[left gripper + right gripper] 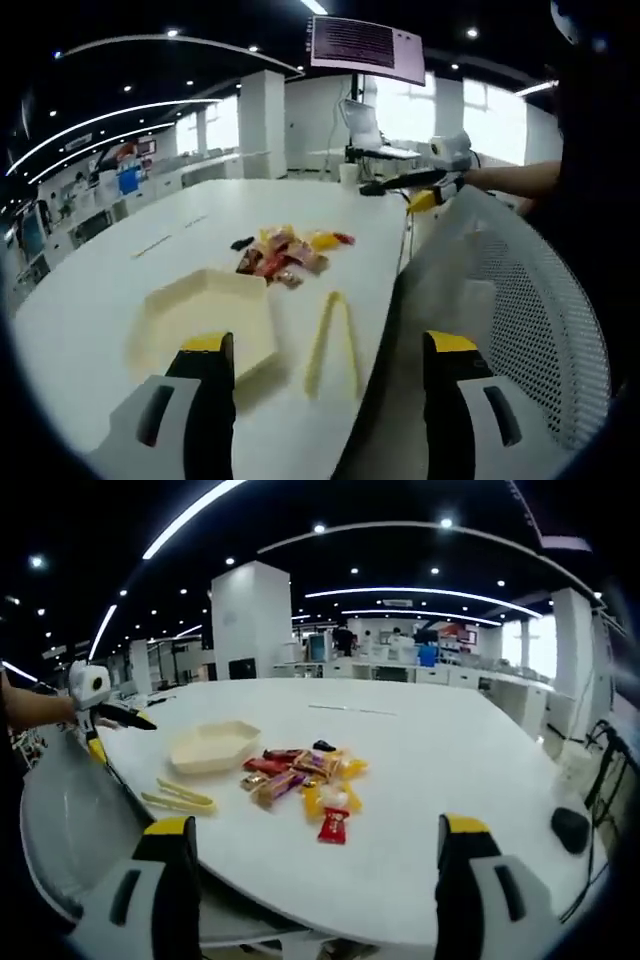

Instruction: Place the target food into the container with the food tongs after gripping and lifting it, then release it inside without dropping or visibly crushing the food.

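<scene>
Foil-wrapped snacks point(305, 772) lay heaped on the white bench point(420, 750), near the cream container point(212, 746) and yellow tongs point(331, 340). Both tools, left point(325, 400) and right point(315, 880), stood wide and empty. Risk: slick wrappers might slip from the tongs' tips.

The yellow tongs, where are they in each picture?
Left gripper view: the yellow tongs lie low in the middle, on the white table, just right of the cream container.
Right gripper view: the tongs lie at the left, near the table edge, below the container.
Shared landmark: the pile of snack packets beyond the container.
</scene>
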